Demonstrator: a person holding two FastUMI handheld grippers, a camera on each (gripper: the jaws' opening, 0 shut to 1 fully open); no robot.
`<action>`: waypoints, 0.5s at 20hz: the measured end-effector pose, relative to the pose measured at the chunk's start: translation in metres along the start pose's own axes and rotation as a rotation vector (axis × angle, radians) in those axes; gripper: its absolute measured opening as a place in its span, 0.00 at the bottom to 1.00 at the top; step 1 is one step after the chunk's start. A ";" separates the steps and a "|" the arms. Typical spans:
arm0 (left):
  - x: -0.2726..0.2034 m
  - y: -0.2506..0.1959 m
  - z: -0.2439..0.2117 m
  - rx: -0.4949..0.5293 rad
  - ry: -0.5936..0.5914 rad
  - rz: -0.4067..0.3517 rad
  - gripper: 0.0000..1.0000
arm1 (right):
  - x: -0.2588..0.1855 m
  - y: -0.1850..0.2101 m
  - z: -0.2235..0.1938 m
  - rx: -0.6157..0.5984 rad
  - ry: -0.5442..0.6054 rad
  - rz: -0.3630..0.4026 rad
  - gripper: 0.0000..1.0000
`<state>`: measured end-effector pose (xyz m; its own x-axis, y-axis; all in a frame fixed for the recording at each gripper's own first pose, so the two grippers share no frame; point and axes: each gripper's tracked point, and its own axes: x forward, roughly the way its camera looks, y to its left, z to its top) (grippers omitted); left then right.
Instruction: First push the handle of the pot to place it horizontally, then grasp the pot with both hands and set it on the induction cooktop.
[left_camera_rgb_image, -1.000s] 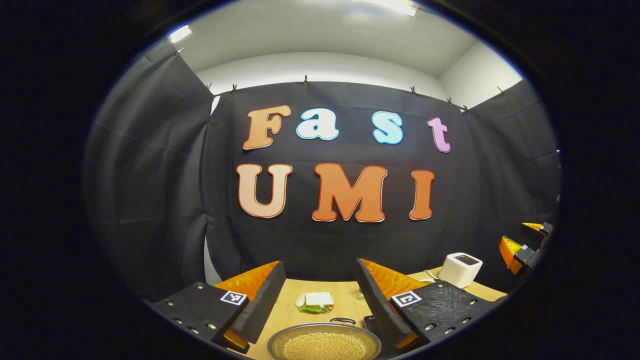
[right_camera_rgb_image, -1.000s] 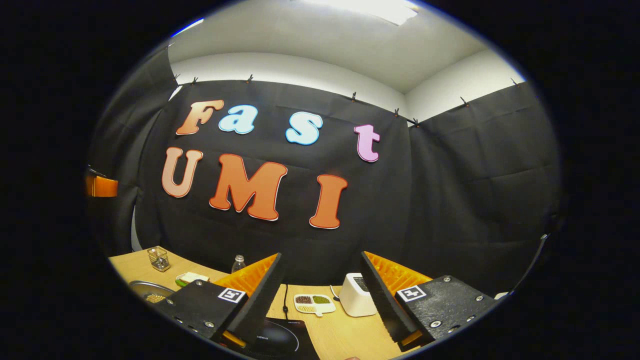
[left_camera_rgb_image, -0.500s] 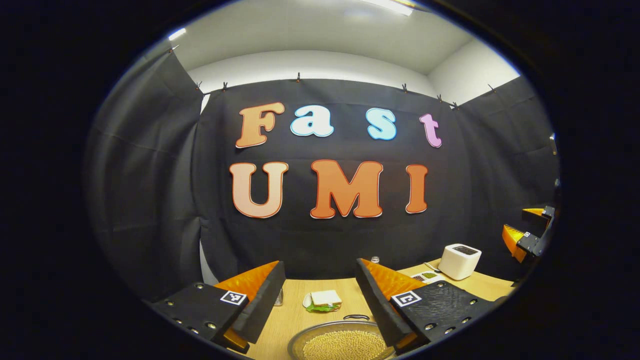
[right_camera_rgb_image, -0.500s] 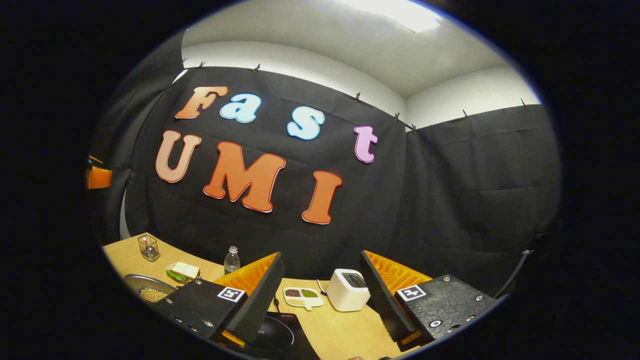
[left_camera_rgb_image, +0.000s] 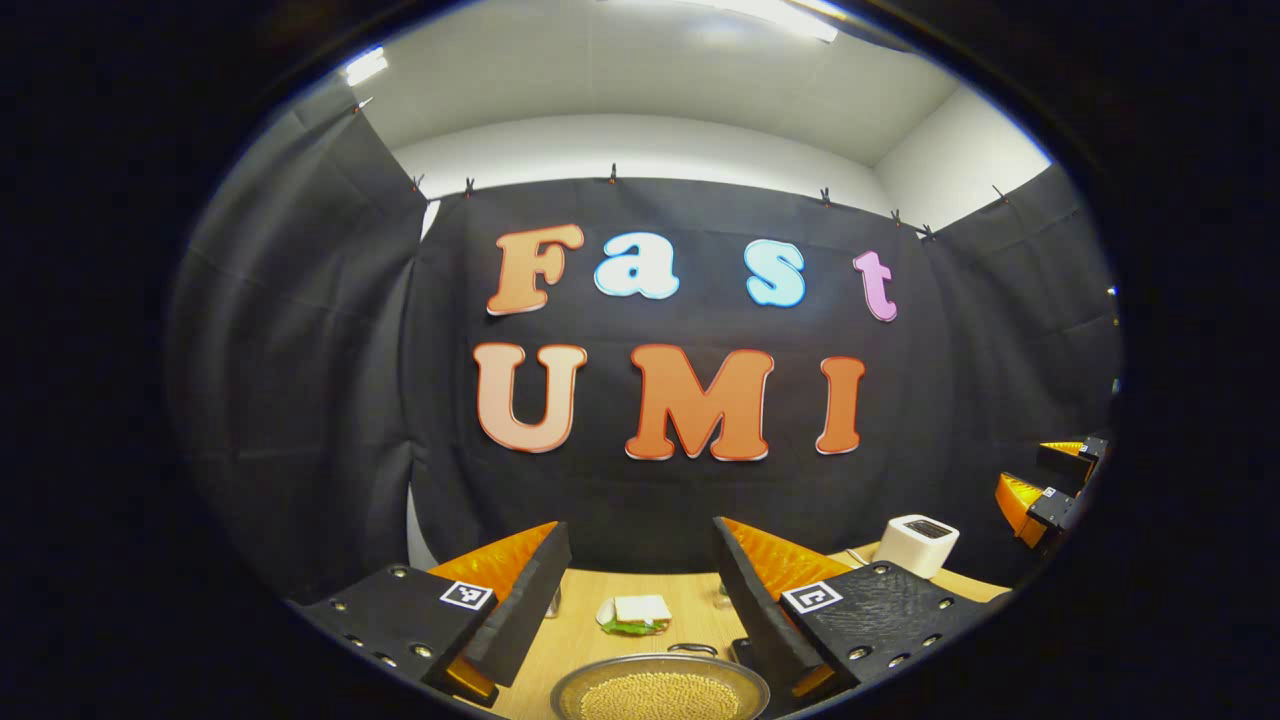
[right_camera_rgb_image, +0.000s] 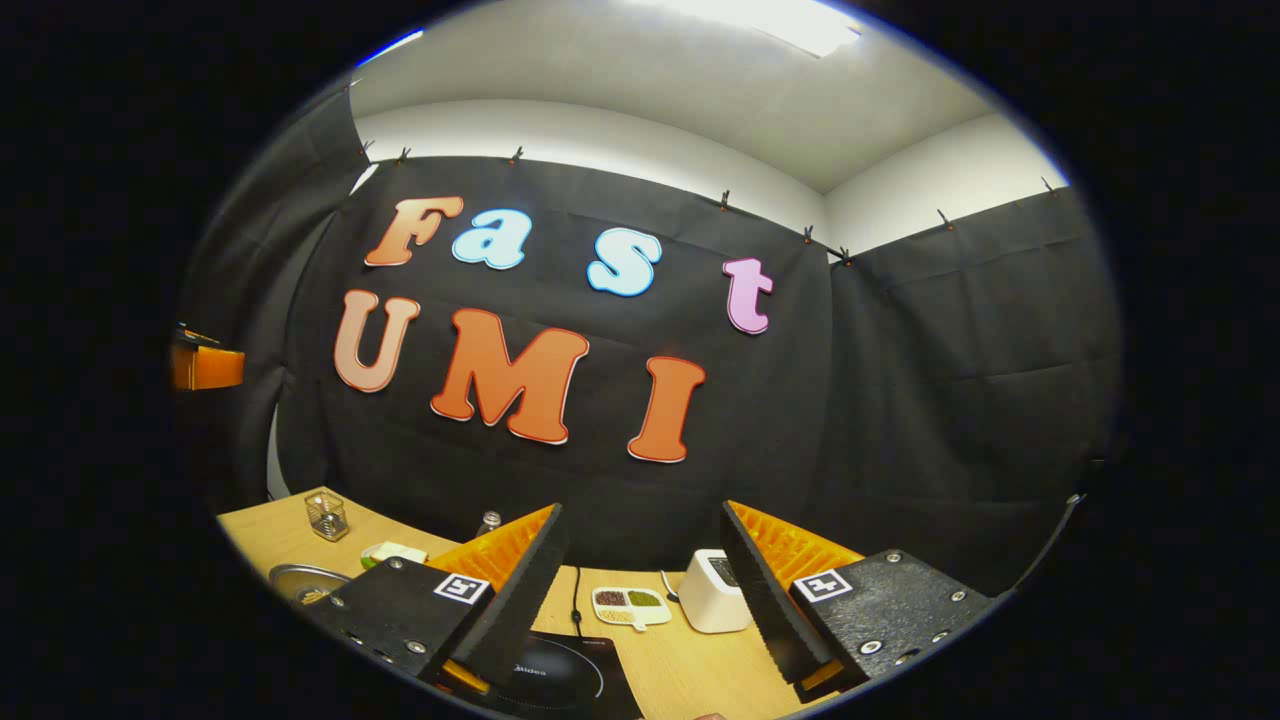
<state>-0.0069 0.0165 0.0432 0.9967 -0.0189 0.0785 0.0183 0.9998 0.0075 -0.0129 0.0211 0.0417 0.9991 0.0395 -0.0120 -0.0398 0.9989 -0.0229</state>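
A shallow metal pot (left_camera_rgb_image: 660, 692) full of yellow beans sits on the wooden table just below and ahead of my left gripper (left_camera_rgb_image: 638, 540). A small loop handle (left_camera_rgb_image: 692, 649) shows at the pot's far rim. The left gripper is open and hovers above the pot with nothing between its fingers. My right gripper (right_camera_rgb_image: 641, 520) is also open, held over the black induction cooktop (right_camera_rgb_image: 555, 680). In the right gripper view the pot (right_camera_rgb_image: 300, 582) lies far left. The right gripper (left_camera_rgb_image: 1050, 490) also shows at the right edge of the left gripper view.
A sandwich on a plate (left_camera_rgb_image: 632, 612) lies behind the pot. A white box-shaped appliance (right_camera_rgb_image: 715, 590) and a divided dish of beans (right_camera_rgb_image: 630, 605) stand behind the cooktop. A wire cup (right_camera_rgb_image: 326, 516) and a bottle (right_camera_rgb_image: 490, 520) stand near the back cloth wall.
Both grippers have only wobbled. The left one swung back a little to the right, so the pot sits more centred. The right one tipped up slightly. Both stay open.
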 end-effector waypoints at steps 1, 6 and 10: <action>-0.003 -0.012 0.009 -0.001 -0.023 0.011 0.89 | 0.004 -0.002 0.004 0.020 -0.005 0.026 0.95; -0.005 -0.070 0.015 0.015 -0.044 0.021 0.89 | 0.019 -0.025 0.020 0.042 -0.073 0.101 0.95; -0.007 -0.091 0.005 0.036 0.003 0.053 0.88 | 0.029 -0.044 0.011 0.089 -0.061 0.147 0.95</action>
<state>-0.0160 -0.0746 0.0470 0.9965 0.0342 0.0763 -0.0372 0.9985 0.0390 0.0180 -0.0210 0.0537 0.9815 0.1839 0.0524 -0.1871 0.9803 0.0634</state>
